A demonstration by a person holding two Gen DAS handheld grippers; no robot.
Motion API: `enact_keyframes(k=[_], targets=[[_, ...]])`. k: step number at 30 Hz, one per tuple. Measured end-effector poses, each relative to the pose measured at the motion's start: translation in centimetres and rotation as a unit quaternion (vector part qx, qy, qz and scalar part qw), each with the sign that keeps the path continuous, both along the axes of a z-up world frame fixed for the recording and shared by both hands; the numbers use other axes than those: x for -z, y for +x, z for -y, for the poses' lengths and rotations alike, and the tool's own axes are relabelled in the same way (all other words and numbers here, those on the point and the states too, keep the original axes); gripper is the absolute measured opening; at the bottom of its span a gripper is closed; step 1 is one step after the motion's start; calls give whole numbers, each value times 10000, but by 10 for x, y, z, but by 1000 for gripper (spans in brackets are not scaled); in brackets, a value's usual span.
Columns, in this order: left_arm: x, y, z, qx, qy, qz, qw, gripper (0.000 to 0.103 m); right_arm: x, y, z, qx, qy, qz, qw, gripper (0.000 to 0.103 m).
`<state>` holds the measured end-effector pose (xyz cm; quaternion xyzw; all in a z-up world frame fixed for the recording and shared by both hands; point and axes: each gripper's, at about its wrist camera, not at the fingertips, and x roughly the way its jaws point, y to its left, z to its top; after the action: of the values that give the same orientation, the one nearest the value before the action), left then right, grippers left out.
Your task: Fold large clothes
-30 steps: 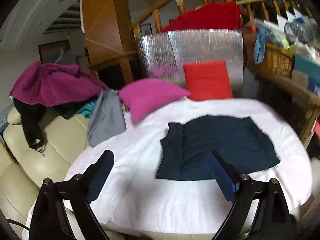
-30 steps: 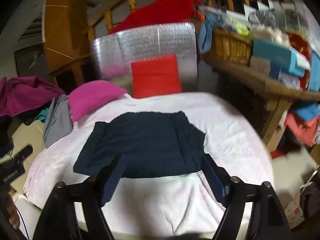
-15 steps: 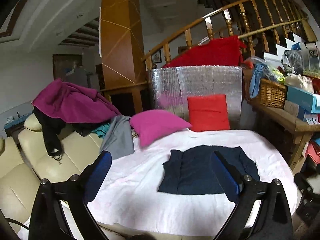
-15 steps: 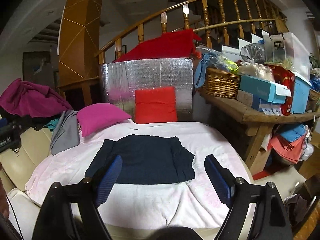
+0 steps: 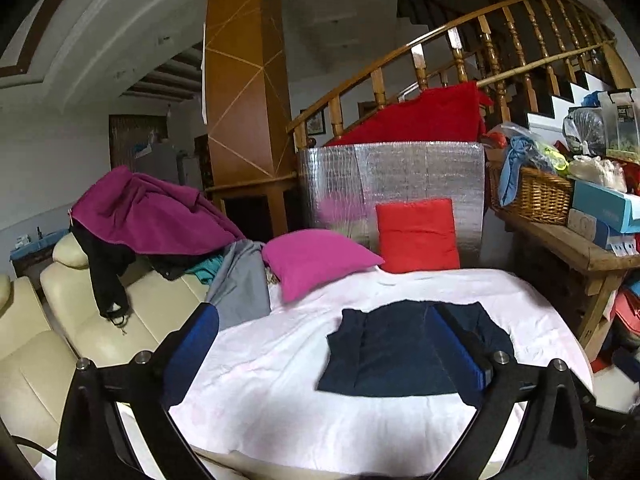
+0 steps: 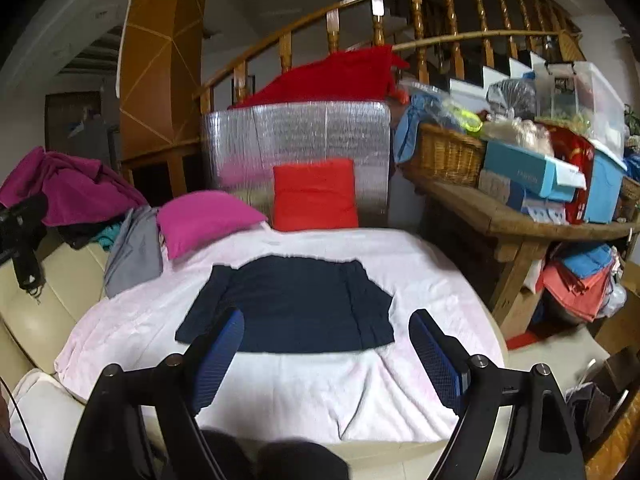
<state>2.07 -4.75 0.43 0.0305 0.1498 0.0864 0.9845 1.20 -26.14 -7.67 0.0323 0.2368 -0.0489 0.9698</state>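
A dark navy garment lies folded flat on the pale pink cloth that covers the round table. It also shows in the right wrist view on the same cloth. My left gripper is open and empty, held back from the table's near edge. My right gripper is open and empty, also back from the near edge. Neither touches the garment.
A magenta pillow and a red cushion sit at the table's far side by a silver foil panel. A cream sofa with piled clothes stands left. A cluttered wooden bench stands right.
Both grippers have pulled back and up from the table, so the garment looks smaller and farther. The garment has not moved. Both grippers stayed open.
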Motion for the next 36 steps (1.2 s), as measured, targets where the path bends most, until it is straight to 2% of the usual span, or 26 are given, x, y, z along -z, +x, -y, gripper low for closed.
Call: enact_keyframes(k=[4,7,10,36], targets=[[14,-3,-2,-70,-102,-75,9999,102,18,2,-7,-56,-14,-158,9999,87],[22,-8,-1,-56,-8,-167,9998,102,25,-6,-9,-90,8,-185,9998,87],[23,-11,2,-102,119,-126,9998,102,23,-10,-6,-57,3,-139,9999,87],[24,-13,-11,-115,-16,-140,9998,102,23,-10,-10,123,52,-218,9997,87]])
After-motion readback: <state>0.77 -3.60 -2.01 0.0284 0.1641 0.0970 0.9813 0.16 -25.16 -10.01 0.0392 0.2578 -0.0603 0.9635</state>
